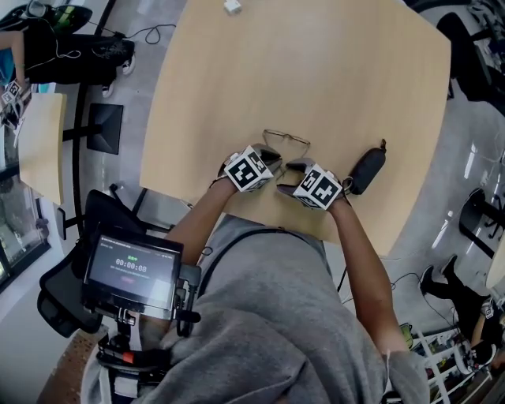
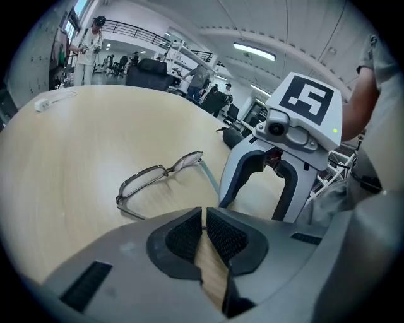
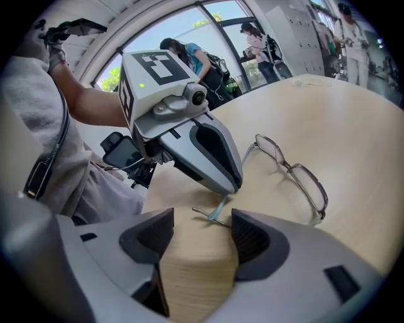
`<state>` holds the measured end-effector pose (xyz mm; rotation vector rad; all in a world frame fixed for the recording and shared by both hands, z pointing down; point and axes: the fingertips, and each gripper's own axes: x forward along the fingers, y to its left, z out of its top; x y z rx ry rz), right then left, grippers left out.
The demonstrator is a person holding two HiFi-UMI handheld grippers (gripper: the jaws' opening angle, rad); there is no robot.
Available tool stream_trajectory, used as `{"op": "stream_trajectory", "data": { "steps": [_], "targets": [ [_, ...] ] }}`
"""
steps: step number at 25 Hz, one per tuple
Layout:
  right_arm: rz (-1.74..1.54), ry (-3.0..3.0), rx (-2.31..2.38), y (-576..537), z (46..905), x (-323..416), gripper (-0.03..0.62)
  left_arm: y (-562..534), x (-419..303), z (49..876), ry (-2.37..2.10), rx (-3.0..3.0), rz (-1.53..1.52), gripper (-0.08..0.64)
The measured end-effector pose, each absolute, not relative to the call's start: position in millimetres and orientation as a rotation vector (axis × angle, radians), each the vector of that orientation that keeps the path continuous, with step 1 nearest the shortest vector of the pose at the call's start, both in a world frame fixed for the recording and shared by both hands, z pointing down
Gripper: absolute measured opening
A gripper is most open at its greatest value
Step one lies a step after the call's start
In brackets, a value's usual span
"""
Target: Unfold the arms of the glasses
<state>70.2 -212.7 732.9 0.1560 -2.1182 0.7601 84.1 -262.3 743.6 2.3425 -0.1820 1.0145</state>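
Thin metal-rimmed glasses [image 1: 286, 140] lie on the light wooden table [image 1: 316, 71], lenses away from me, both arms reaching back toward the grippers. In the left gripper view the glasses [image 2: 161, 173] sit just beyond my left gripper [image 2: 205, 211], whose pads are together with a pale blue arm running in under them. The right gripper view shows that arm's blue tip [image 3: 219, 211] poking out beneath the left gripper [image 3: 233, 184]. My right gripper [image 3: 202, 221] stands open, the arm tips lying between its jaw ends and touching neither pad. The two grippers [image 1: 272, 156] [image 1: 293, 170] face each other closely.
A black glasses case [image 1: 367, 170] lies just right of the right gripper. A small white object [image 1: 232, 6] sits at the table's far edge. The table's near edge runs under my hands. A screen on a stand [image 1: 130, 272] and chairs stand at the left, with people in the background.
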Motion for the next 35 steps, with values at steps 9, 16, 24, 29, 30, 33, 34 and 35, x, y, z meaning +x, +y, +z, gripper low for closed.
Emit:
{"op": "stream_trajectory", "data": {
  "steps": [9, 16, 24, 29, 30, 33, 34, 35],
  "targets": [
    [0.765, -2.07, 0.156, -207, 738, 91, 0.27, -267, 73, 748, -0.201, 2.336, 1.045, 0.008],
    [0.77, -2.041, 0.212, -188, 722, 102, 0.27, -247, 56, 732, -0.211, 2.353, 1.049, 0.008],
    [0.775, -1.996, 0.242, -179, 716, 119, 0.27, -240, 38, 725, -0.248, 2.354, 1.046, 0.008],
    [0.782, -1.98, 0.258, -177, 719, 123, 0.27, -242, 35, 729, -0.268, 2.343, 1.013, 0.008],
    [0.785, -1.985, 0.266, -179, 719, 123, 0.27, -243, 35, 730, -0.268, 2.343, 1.01, 0.008],
    [0.81, -2.018, 0.298, -187, 718, 118, 0.27, -247, 33, 732, -0.278, 2.353, 0.995, 0.008],
    [0.819, -2.03, 0.309, -189, 716, 117, 0.27, -249, 33, 731, -0.292, 2.351, 0.973, 0.008],
    [0.825, -2.041, 0.318, -192, 715, 116, 0.27, -252, 32, 730, -0.308, 2.341, 0.939, 0.008]
  ]
}}
